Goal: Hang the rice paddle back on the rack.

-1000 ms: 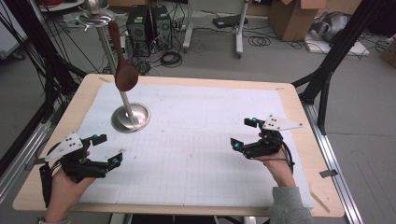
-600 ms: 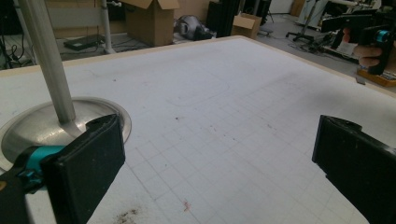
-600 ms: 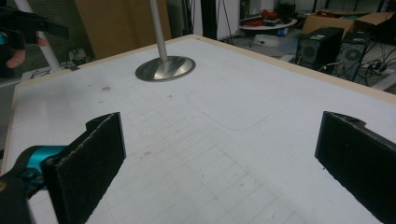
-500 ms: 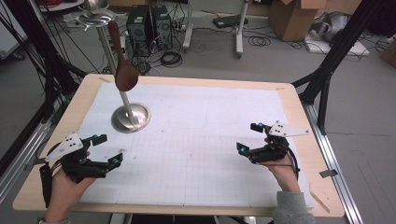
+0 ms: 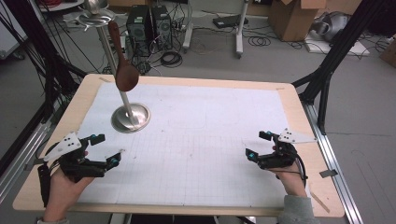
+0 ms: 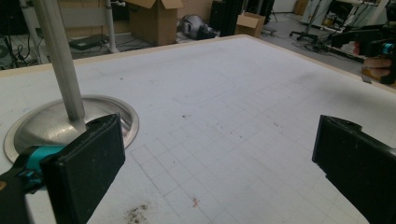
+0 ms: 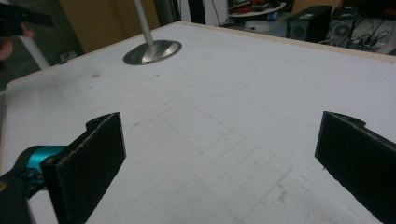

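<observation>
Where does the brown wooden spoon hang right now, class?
In the high view, the wooden spoon hangs on the metal stand at the table's far left, beyond the left gripper.

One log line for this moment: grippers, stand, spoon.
left gripper: open, empty | right gripper: open, empty | spoon: hanging on stand | mat: bare between grippers

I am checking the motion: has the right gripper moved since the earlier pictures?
Yes. In the high view the right gripper has drawn back toward the person and the table's near edge, away from the metal stand.
</observation>
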Tool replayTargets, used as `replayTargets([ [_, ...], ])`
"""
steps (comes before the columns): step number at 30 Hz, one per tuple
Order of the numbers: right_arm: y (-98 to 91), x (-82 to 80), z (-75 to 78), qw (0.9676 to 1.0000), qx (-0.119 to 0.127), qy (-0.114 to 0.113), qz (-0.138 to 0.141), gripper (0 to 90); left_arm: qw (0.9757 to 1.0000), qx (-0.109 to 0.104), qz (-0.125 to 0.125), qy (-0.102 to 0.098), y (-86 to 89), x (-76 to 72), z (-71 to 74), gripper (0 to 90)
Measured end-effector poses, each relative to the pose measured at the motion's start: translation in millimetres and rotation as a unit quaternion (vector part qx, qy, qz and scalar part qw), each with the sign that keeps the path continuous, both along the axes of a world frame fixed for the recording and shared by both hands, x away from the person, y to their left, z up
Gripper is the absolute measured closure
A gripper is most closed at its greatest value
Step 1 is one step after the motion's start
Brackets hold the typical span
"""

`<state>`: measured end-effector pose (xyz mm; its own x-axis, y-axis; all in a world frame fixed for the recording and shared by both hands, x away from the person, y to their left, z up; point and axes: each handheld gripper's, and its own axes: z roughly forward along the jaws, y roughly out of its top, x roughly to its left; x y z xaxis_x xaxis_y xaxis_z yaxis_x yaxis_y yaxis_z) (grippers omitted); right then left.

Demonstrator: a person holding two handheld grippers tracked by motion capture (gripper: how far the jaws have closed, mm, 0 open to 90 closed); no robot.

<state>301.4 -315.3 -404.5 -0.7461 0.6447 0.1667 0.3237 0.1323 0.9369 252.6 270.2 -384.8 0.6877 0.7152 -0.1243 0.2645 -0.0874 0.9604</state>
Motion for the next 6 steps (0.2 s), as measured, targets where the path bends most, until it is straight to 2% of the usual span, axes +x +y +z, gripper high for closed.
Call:
replayTargets([
  [6,-1.8,-1.3,1.0,0.9999,0.011,-0.008,-0.002,0.4,0.9999,-0.003,-0.004,-0.01,-1.3,-1.3,2.0,2.9],
])
